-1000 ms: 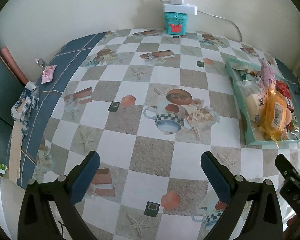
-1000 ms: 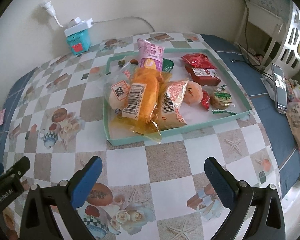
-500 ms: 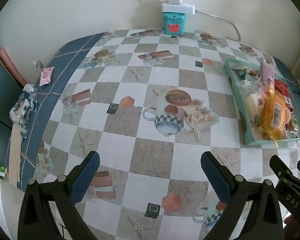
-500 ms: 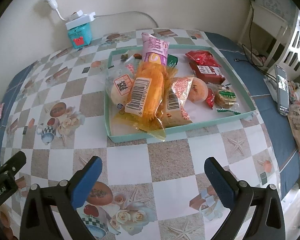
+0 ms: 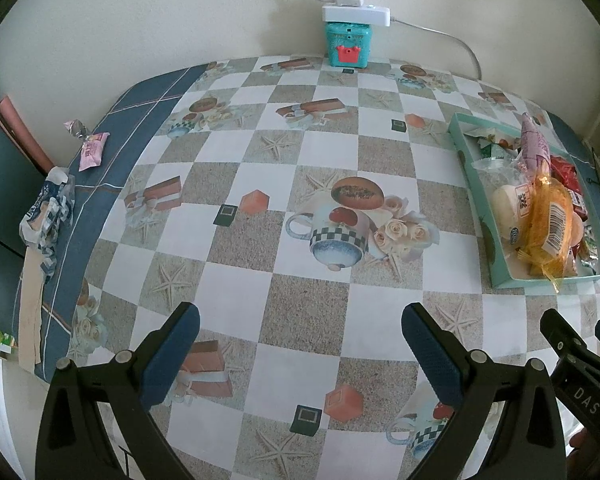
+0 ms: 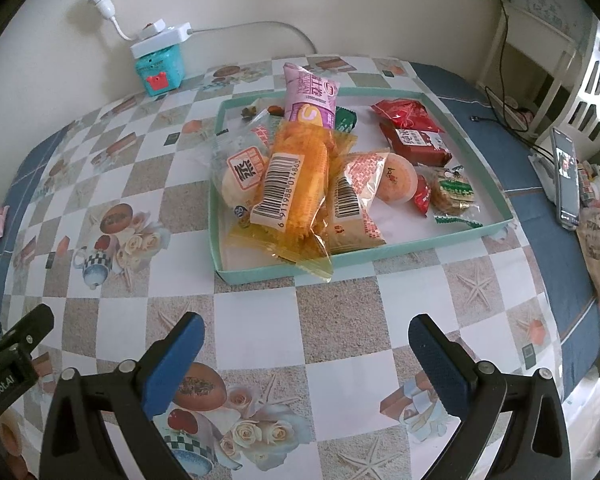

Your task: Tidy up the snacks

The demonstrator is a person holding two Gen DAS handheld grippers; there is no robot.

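Hovering both hand-held grippers, left [image 5: 300, 344] and right [image 6: 306, 346], wide open and empty, since snacks already fill the tray [image 6: 380, 254].

Wrapped snacks lay heaped in a shallow teal tray [image 6: 380, 254] ahead of the fingers, an orange barcoded packet [image 6: 290, 184] overhanging its near rim beside a red pouch [image 6: 414, 132].

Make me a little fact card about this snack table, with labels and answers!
Tray: teal tray on the checkered table
On top of pile: orange packet with barcode
Behind it: purple packet
Right side of tray: red packets
Left tool: open, holding nothing
Right tool: open, holding nothing
By the wall: teal box
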